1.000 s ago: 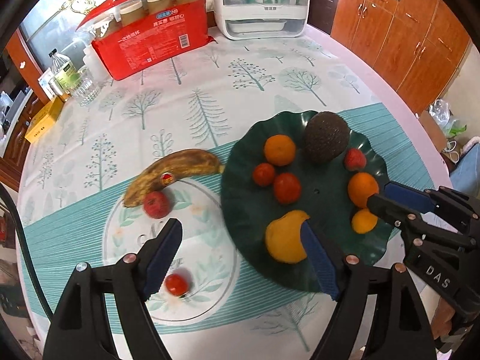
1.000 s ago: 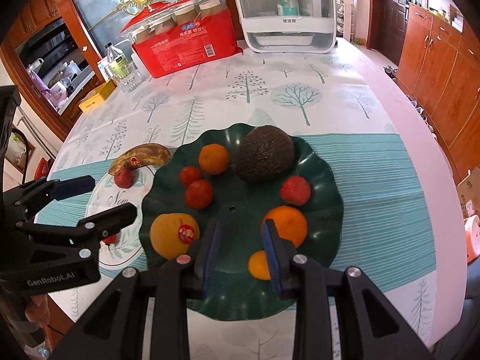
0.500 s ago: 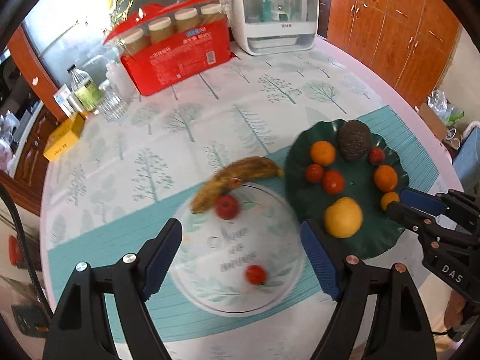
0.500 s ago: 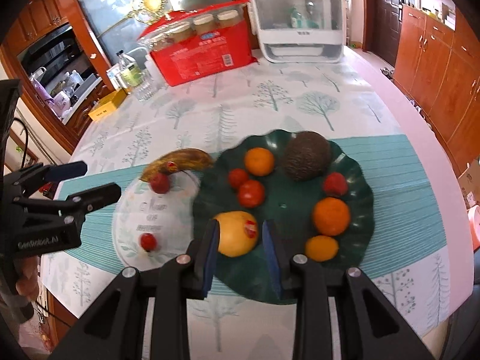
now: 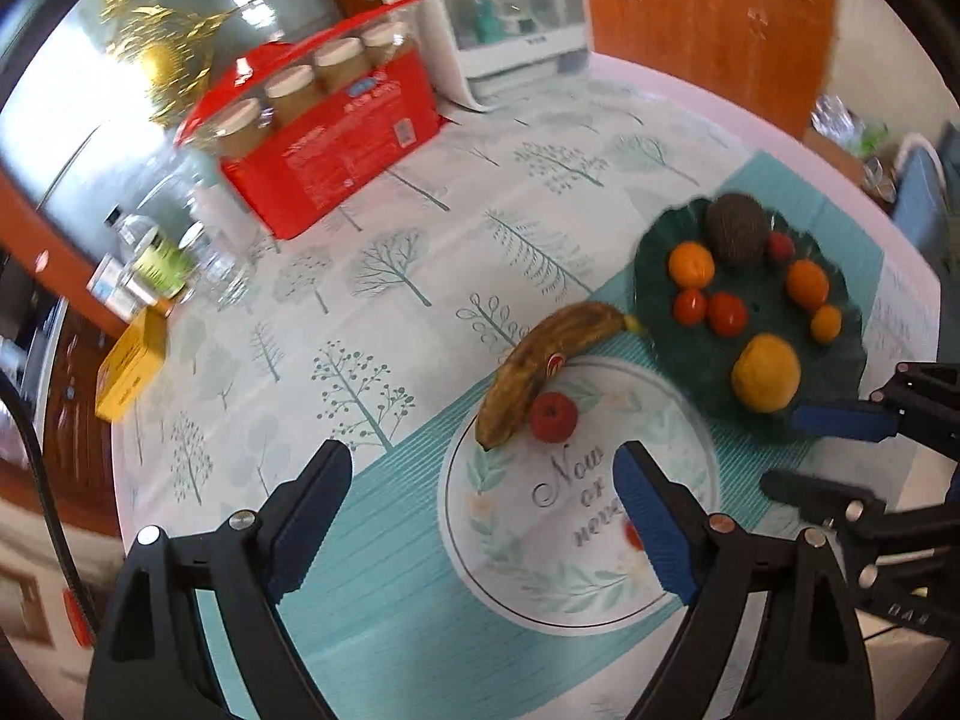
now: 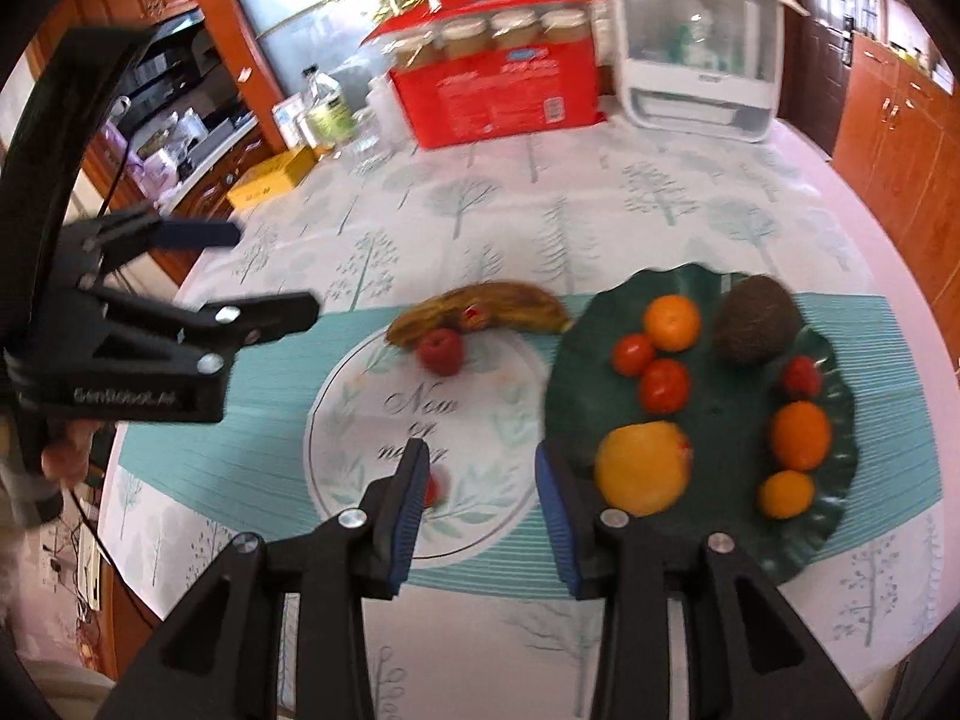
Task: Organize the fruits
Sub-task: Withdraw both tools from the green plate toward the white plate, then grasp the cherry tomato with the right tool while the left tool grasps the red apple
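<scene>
A dark green leaf-shaped plate [image 5: 654, 252] [image 6: 576, 324] holds oranges, tomatoes, an avocado [image 6: 753, 321] and a big yellow fruit [image 5: 766, 373] [image 6: 645, 468]. To its left lie a browned banana [image 5: 552, 360] [image 6: 480, 307], a red fruit [image 5: 553, 417] [image 6: 441, 351] and a small tomato [image 5: 632, 534] [image 6: 436, 489] on a round printed patch [image 5: 576, 570] [image 6: 354, 420]. My left gripper [image 5: 480, 480] [image 6: 258, 273] hangs wide, jaws opening, with nothing in them. My right gripper [image 6: 480, 468] [image 5: 804, 456] is opening above the small tomato, pads clear of it.
At the back of the table stand a red box of jars [image 5: 330, 138] [image 6: 498, 90], a white appliance [image 6: 699, 60], bottles [image 5: 156, 252] and a yellow carton [image 5: 129, 369]. Wooden cabinets [image 6: 894, 138] line the right. The table's front edge runs just below both grippers.
Both grippers have swung left, off the green plate and over the round printed patch. The right jaws have spread from nearly shut. The left view has rolled and its jaws stand wider.
</scene>
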### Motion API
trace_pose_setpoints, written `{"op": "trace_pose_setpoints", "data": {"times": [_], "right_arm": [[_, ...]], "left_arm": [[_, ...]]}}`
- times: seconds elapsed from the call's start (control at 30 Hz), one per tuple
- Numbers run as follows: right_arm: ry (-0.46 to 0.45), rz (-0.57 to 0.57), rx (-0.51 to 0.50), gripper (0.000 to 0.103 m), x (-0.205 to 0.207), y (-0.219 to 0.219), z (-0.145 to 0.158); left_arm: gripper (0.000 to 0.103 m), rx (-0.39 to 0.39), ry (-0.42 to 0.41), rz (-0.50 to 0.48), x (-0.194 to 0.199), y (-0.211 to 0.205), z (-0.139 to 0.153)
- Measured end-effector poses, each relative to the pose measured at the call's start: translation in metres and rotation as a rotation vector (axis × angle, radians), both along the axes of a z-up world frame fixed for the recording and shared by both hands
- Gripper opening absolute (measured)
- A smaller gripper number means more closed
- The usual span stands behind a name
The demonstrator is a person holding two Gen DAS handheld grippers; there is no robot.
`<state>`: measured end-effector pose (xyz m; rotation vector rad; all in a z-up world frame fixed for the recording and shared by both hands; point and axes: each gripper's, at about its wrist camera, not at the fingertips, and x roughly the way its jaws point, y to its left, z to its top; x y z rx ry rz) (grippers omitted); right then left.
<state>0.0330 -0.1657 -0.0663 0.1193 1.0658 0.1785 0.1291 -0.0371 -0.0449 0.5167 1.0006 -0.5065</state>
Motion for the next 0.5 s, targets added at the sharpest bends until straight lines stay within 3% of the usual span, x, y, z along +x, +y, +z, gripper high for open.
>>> {"op": "trace_pose_setpoints", "data": {"times": [0.2, 0.5], "right_arm": [[0.061, 0.025, 0.009, 0.037, 0.005, 0.032, -0.036], [0.107, 0.049, -0.034, 0.037, 0.009, 0.056, -0.075]], "left_arm": [[0.088, 0.002, 0.065, -0.07, 0.019, 0.002, -0.031], [0.08, -0.044, 0.169, -0.034, 0.033, 0.006, -0.066]]}}
